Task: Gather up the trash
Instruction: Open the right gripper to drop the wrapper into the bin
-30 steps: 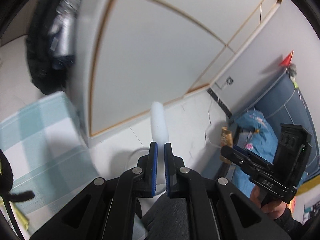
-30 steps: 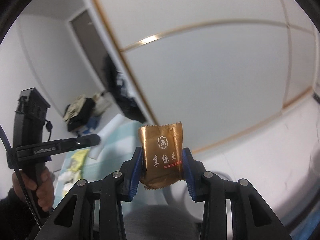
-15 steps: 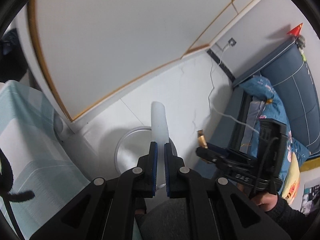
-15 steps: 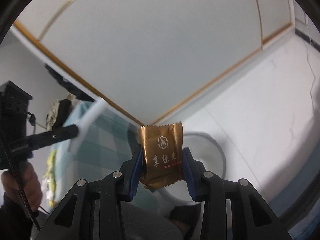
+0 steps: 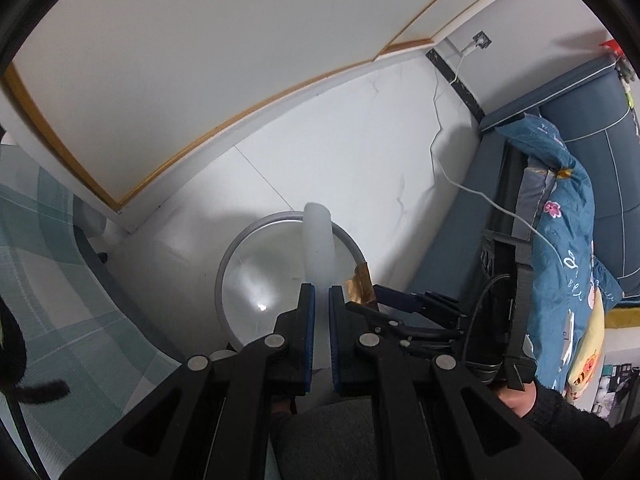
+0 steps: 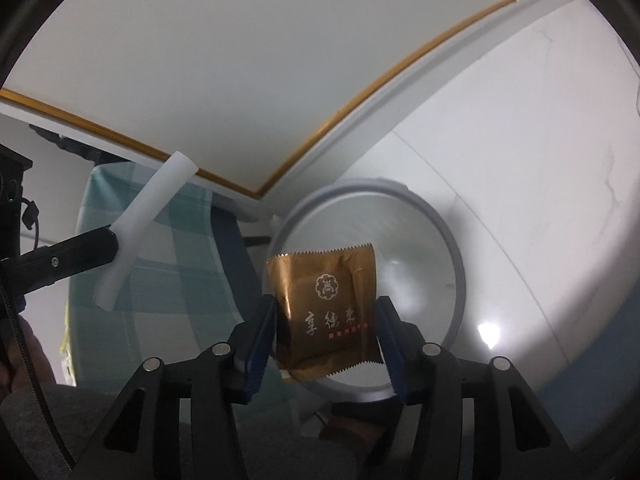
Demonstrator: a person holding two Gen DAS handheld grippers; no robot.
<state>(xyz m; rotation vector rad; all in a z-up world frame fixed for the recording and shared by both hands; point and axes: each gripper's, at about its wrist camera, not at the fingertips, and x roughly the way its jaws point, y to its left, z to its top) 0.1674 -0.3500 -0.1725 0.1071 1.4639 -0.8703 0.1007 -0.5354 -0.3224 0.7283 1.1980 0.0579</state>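
A round white trash bin (image 5: 228,264) with a clear liner stands on the white floor below both grippers. My left gripper (image 5: 321,300) is shut on a white foam tube (image 5: 317,240) that sticks out over the bin's rim. In the right wrist view my right gripper (image 6: 324,320) hangs above the bin (image 6: 456,256), and its jaws are opening. A gold snack wrapper (image 6: 324,280) sits tilted and loose between the pads. The same wrapper (image 5: 360,286) shows at the bin's right edge in the left wrist view. To the left are the left gripper (image 6: 112,244) and its tube (image 6: 148,216).
A teal checked cloth (image 5: 48,280) covers a surface left of the bin. Behind the bin runs a white panel with gold trim (image 5: 200,80). A blue bed with a flowered quilt (image 5: 560,200) and a white cable (image 5: 440,140) lie to the right. A hand (image 5: 516,396) holds the right gripper.
Both grippers came down over the bin, which now fills more of each view. The right jaws have spread, and the wrapper has flattened and tilted between them. The left grip is unchanged.
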